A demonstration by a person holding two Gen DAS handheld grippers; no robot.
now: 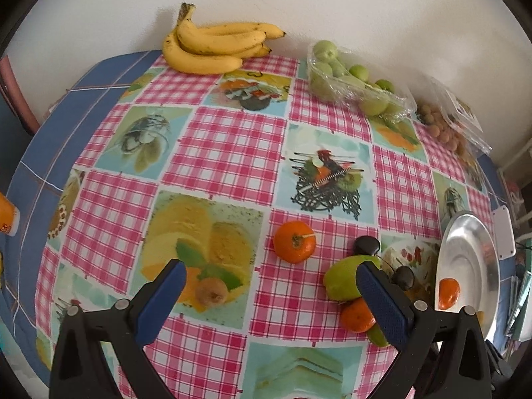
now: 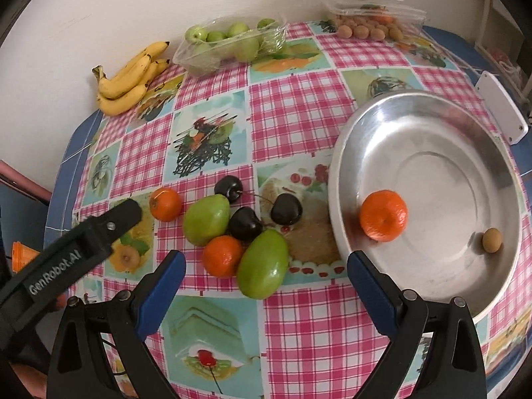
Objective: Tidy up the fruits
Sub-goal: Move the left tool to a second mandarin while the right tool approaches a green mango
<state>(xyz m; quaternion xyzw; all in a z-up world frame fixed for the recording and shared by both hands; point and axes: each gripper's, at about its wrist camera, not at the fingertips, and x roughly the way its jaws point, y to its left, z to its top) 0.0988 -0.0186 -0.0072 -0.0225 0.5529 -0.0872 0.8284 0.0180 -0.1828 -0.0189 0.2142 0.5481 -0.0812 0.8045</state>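
Pink-checked tablecloth: a wipe-clean cloth [image 2: 299, 126] with pink gingham squares and printed food pictures covers the surface.
Metal bowl: a wide, shiny bowl [image 2: 432, 126] sits on the right side of the surface; inside it lie one tangerine [image 2: 384, 215] and one small brown longan [image 2: 491, 240], apart from each other.
Loose fruit cluster: just left of the bowl, two green mangoes [image 2: 206, 219] [image 2: 262, 268], three dark cherries [image 2: 245, 223] and a second tangerine [image 2: 222, 255] lie bunched together, touching.
Lone tangerine: a third tangerine [image 2: 165, 204] lies slightly left of the cluster.
Back edge: a bunch of bananas [image 2: 128, 79], a clear plastic tray of small green fruits [image 2: 229, 45] and an open clear box of longans [image 2: 369, 28] stand along the wall.
Left hand-held gripper [image 1: 271, 281]: blue-padded jaws spread wide, holding nothing, above the cloth; the lone tangerine lies ahead between them and one mango sits by its right finger.
Right hand-held gripper [image 2: 266, 272]: jaws spread wide, holding nothing, above the near edge of the cluster, with the bowl rim by its right finger.
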